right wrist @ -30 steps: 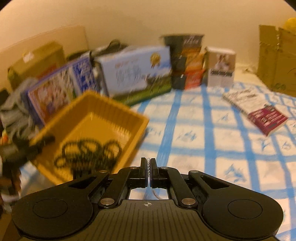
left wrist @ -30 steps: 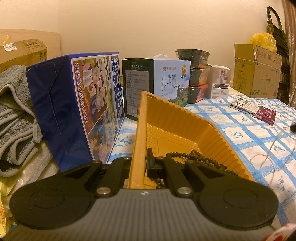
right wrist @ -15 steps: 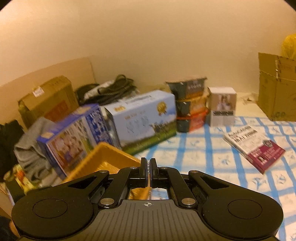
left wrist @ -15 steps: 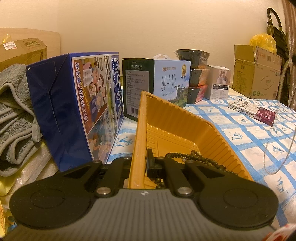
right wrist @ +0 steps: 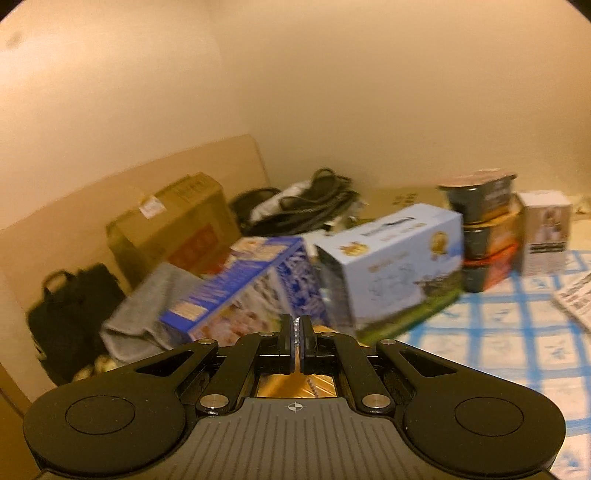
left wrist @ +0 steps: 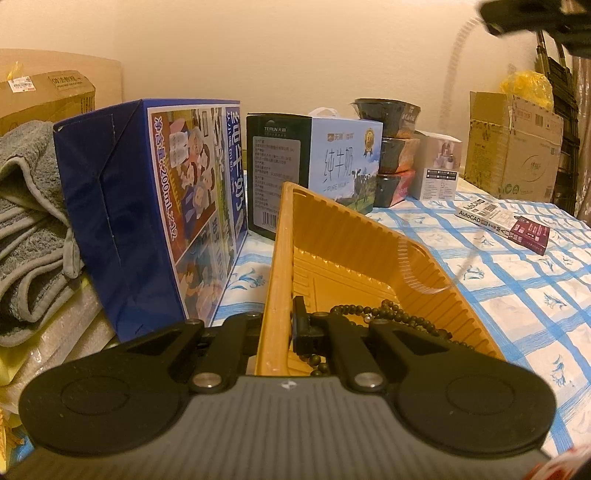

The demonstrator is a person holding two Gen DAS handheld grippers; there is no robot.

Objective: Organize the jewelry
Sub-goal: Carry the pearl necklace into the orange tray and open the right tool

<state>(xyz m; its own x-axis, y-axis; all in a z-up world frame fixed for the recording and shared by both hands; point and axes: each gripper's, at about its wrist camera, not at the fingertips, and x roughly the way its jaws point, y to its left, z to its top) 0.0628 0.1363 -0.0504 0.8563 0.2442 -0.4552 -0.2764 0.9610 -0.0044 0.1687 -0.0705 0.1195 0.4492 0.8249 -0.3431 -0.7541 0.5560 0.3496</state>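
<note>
1. Blue-checked cloth (left wrist: pixel 498 280) covers the table, and a plain cream wall (left wrist: pixel 295 48) rises behind the clutter at its far edge.
2. A yellow ribbed tray (left wrist: pixel 354 236) is seen tilted at the near left of the cloth, its left wall clamped between the closed jaws of the left gripper (left wrist: pixel 284 328).
3. A dark beaded necklace (left wrist: pixel 391 314) is seen lying inside the tray at its near end, just beside the left gripper.
4. A thin silvery chain (right wrist: pixel 296 334) is pinched in the shut jaws of the right gripper (right wrist: pixel 296 332); in the left wrist view the chain (left wrist: pixel 410 266) is seen blurred, hanging over the tray's right wall.
5. The right gripper (left wrist: pixel 535 16) is also seen high at the far right in the left wrist view.
6. 2 milk cartons are stood at the far left: a blue carton (left wrist: pixel 155 206) and a pale-blue carton (left wrist: pixel 332 158).
7. 3 stacked bowls (left wrist: pixel 391 151) and a book (left wrist: pixel 506 225) are seen further right.
</note>
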